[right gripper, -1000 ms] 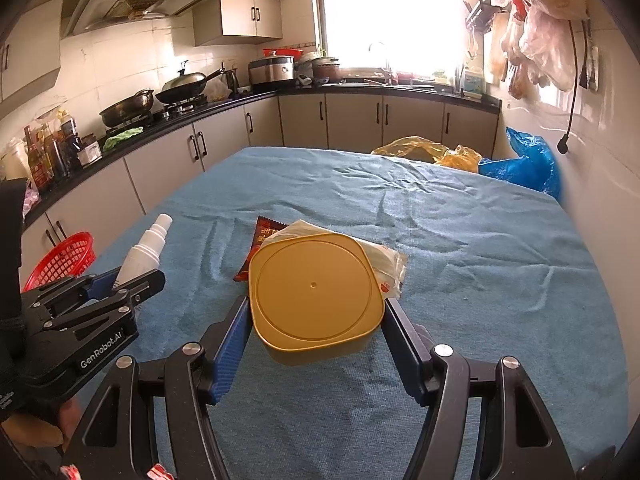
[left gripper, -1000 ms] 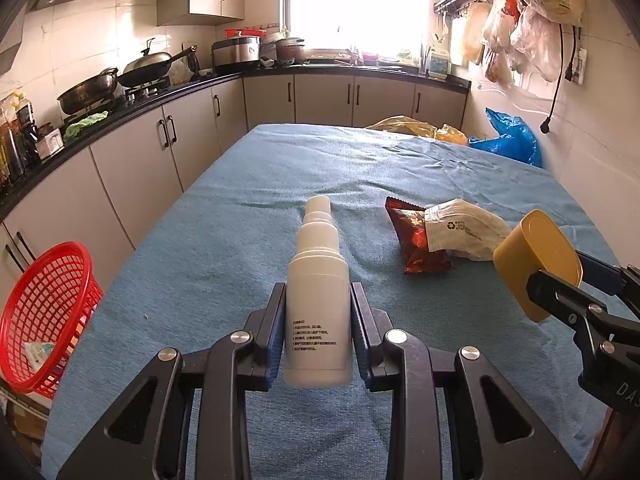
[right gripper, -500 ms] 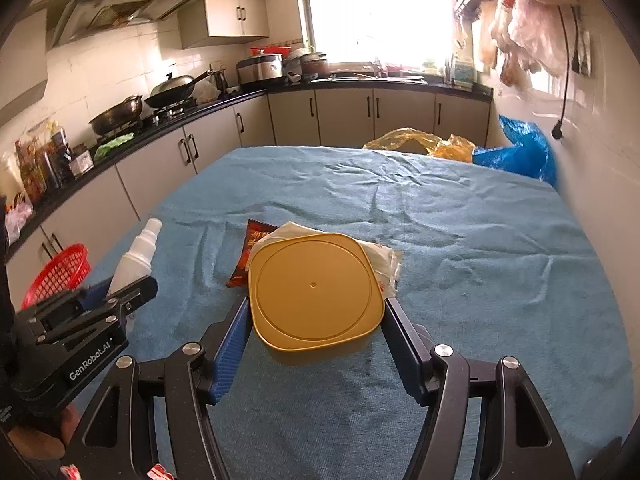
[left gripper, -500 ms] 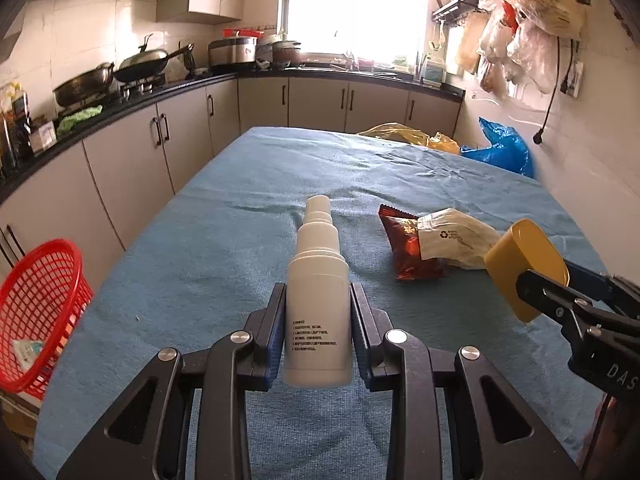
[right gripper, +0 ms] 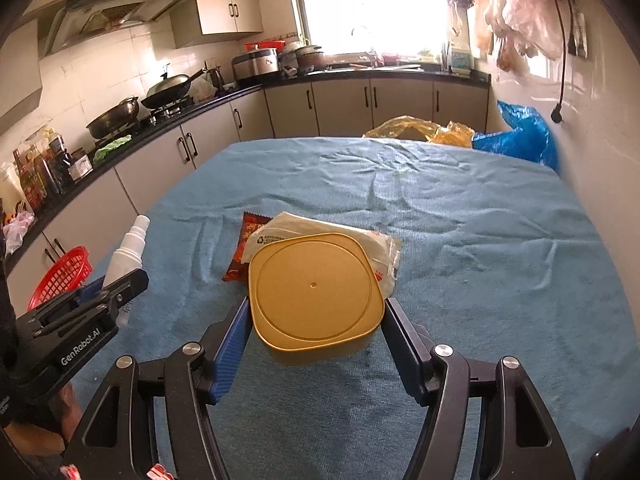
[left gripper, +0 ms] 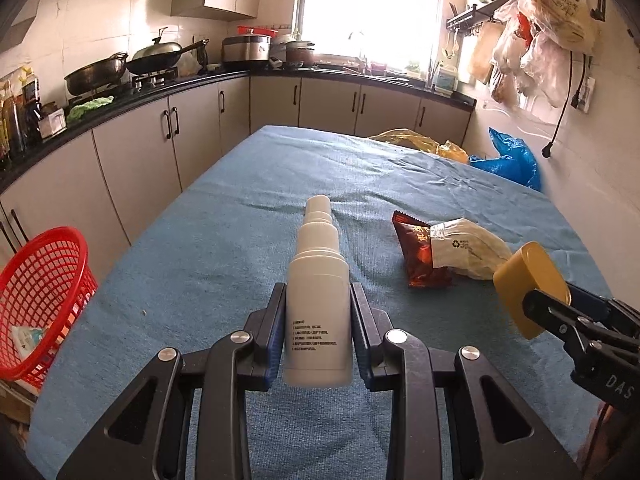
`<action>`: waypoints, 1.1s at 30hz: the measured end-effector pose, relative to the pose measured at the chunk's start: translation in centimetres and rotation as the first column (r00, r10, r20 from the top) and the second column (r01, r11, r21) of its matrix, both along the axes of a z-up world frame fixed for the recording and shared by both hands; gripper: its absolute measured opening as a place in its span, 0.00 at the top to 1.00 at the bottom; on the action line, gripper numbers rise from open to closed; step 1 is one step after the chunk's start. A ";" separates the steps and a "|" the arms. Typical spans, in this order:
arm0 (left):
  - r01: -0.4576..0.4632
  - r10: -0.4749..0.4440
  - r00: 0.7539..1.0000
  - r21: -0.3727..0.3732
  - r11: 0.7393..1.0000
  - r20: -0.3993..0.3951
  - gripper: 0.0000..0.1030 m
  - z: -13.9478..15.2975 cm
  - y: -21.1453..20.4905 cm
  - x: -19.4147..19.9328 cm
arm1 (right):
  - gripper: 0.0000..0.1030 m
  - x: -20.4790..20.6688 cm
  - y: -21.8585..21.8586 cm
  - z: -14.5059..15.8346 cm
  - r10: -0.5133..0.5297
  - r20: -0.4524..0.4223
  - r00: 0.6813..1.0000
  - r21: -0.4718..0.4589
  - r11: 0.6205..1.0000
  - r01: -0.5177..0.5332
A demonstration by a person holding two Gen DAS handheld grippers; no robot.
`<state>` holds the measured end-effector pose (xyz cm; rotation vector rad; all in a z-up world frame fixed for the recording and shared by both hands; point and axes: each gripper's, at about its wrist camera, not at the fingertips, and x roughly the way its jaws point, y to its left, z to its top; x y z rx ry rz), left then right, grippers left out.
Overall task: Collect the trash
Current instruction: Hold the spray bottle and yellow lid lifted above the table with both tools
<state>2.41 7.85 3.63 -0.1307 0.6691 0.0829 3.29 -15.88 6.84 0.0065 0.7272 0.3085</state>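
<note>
Trash is in both sets of tongs, lifted off the blue-covered table (left gripper: 224,248). To drop it well, I'd swing each piece left over the red basket (left gripper: 40,280) beside the table before letting go. Left tongs (left gripper: 318,332) are clamped narrowly on a white spray bottle (left gripper: 318,280); right tongs (right gripper: 316,340) grip wide on a yellow tub (right gripper: 314,292). A brown snack wrapper (left gripper: 418,252) and a white bag (left gripper: 468,250) lie on the table.

Left gripper (left gripper: 318,332): black frame, blue pads, silver screws, "GenRobot.AI" lettering (on its side)
Right gripper (right gripper: 316,346): black arms, ribbed blue pads, silver screws behind the pads
</note>
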 end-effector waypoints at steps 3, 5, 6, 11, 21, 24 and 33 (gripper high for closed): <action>-0.014 0.014 1.000 0.009 1.000 0.003 0.72 0.1 0.0 -0.1 | 0.32 -0.5 0.3 0.2 0.009 0.018 1.000 -0.016 1.000 -0.008; -0.023 0.023 1.000 0.022 0.999 0.009 0.72 0.2 -0.1 -0.3 | 0.32 -0.6 0.4 0.4 0.014 0.023 1.000 -0.011 1.000 -0.013; -0.030 0.030 0.999 0.033 0.999 0.016 0.72 0.3 -0.2 -0.4 | 0.32 -0.7 0.4 0.5 0.016 0.024 1.000 -0.008 1.000 -0.016; -0.052 0.050 0.998 0.078 0.996 0.039 0.72 0.6 -0.7 -0.9 | 0.32 -1.5 0.7 1.1 0.025 0.057 0.998 -0.017 1.000 -0.024; -0.057 0.047 0.996 0.130 0.990 0.080 0.72 1.5 -1.7 -2.0 | 0.32 -1.5 1.0 1.1 0.009 0.085 0.996 -0.047 0.999 -0.005; -0.061 0.048 0.994 0.136 0.989 0.096 0.72 2.0 -2.0 -2.5 | 0.32 -1.5 0.7 1.6 -0.017 0.084 0.996 -0.048 0.999 0.021; -0.032 0.021 0.995 0.115 0.993 0.095 0.72 2.9 -2.1 -5.5 | 0.32 -4.3 0.7 3.3 -0.028 0.084 0.996 -0.008 1.000 0.028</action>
